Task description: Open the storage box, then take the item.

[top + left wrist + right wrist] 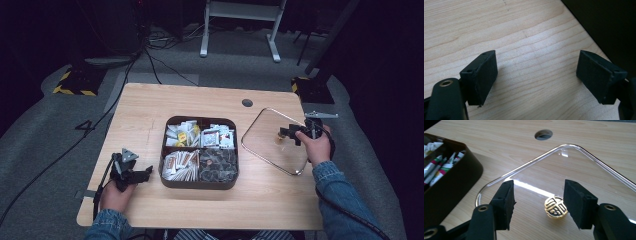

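Observation:
A dark brown box (200,184) with four compartments of sachets and packets sits mid-table. Its clear lid (265,135) lies flat on the table to the right, a gold knob (279,140) at its middle. My right gripper (291,134) hovers just over that knob. In the right gripper view the jaws (539,200) stand open on either side of the knob (555,207) without touching it, above the lid (574,165). My left gripper (145,172) rests left of the box, open (536,75) over bare wood, with nothing between its pads.
A round cable hole (247,103) is in the table behind the lid. The box's wall (454,182) rises at the left in the right gripper view. Cables and a stand's white legs (240,30) lie on the floor beyond the table.

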The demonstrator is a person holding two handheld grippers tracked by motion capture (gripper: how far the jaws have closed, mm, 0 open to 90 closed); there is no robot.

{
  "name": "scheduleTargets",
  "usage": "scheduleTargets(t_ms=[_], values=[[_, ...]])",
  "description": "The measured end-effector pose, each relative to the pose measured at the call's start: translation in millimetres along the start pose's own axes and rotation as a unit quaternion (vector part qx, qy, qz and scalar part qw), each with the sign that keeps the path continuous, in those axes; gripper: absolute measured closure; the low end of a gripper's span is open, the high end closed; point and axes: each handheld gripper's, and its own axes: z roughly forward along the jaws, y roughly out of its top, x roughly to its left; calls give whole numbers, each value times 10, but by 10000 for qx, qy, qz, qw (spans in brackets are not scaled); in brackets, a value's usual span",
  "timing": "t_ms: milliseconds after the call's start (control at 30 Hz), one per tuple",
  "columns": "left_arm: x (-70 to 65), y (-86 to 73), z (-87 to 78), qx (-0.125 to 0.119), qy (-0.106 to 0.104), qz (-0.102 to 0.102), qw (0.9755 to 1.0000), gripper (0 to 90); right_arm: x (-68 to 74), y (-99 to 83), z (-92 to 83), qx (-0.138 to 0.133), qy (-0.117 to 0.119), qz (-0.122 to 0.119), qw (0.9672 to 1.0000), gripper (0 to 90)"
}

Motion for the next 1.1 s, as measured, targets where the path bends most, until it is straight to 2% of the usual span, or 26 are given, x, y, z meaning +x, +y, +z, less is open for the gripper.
scheduleTargets(t_ms=[267, 367, 400, 467, 500, 567, 600, 667, 733, 767, 833, 867, 1100], values=[[0, 0, -2, 11, -6, 0, 10000, 178, 194, 130, -15, -116, 277, -83, 9995, 437], [0, 0, -2, 12, -5, 4, 10000, 178, 290, 195, 2, -134, 372, -214, 9990, 453], [-3, 2, 0, 12, 7, -5, 10000, 178, 352, 234, 27, -159, 502, -279, 9982, 467], [-5, 2, 0, 12, 20, -16, 10000, 178, 376, 248, 38, -179, 565, -283, 9978, 479], [-6, 3, 1, 14, 16, -23, 10000, 178, 438, 281, 69, -239, 643, -361, 9970, 492], [-8, 2, 3, 1, 25, -27, 10000, 178, 472, 298, 82, -259, 675, -396, 9966, 492], [-8, 2, 3, -1, 33, -25, 10000, 178, 541, 339, 112, -285, 709, -475, 9959, 492], [-10, 2, 2, 4, 35, -31, 10000, 178, 562, 354, 122, -290, 736, -491, 9957, 493], [-13, 2, 2, 5, 42, -41, 10000, 178, 666, 411, 191, -367, 844, -574, 9941, 475], [-14, 2, 2, 5, 45, -45, 10000, 178, 666, 411, 191, -367, 844, -574, 9941, 475], [-17, 1, 2, 3, 53, -53, 10000, 179, 795, 464, 253, -293, 751, -807, 9935, 475], [-18, 1, 2, 2, 58, -60, 10000, 179, 795, 464, 253, -293, 751, -807, 9935, 475], [-26, -3, -2, -3, 87, -79, 9999, 178, 1017, 579, 440, -166, 1024, -888, 9906, 474]])
